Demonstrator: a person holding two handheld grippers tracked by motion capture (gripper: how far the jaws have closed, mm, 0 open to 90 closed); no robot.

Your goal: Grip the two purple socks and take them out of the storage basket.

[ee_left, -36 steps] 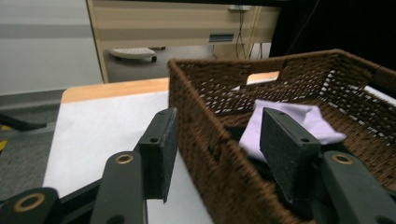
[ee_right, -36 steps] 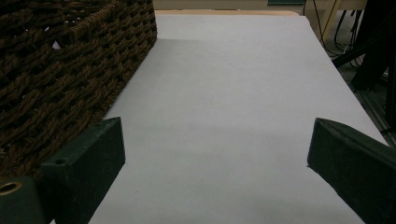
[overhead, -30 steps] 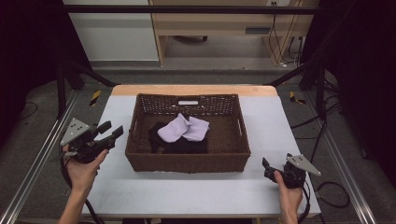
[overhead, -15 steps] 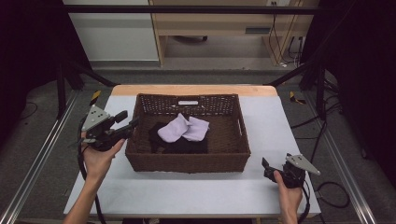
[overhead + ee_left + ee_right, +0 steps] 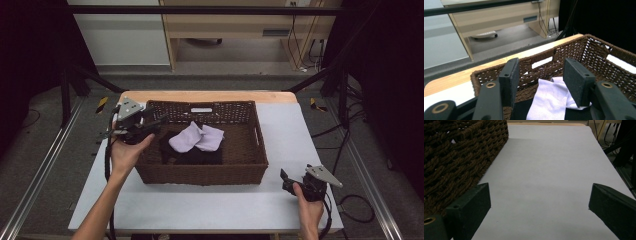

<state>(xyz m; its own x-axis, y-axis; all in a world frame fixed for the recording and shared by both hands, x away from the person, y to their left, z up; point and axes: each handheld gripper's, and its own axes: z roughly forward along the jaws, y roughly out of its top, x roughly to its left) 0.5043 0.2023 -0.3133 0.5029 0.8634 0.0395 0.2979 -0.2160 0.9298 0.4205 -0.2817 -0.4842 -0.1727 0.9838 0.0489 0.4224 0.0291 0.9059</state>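
Lavender cloth sits mid-basket, just beyond our left claw, jaws apart over the basket's left rim. Right claw, jaws wide, rests on open bench near the right edge.

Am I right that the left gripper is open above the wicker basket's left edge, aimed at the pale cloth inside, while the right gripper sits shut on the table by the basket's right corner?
Nearly: the right gripper is not shut. The right gripper view shows its jaws wide apart over the bare table, holding nothing. The rest stands: in the left gripper view the left gripper is open at the wicker basket, aimed at the pale cloth.
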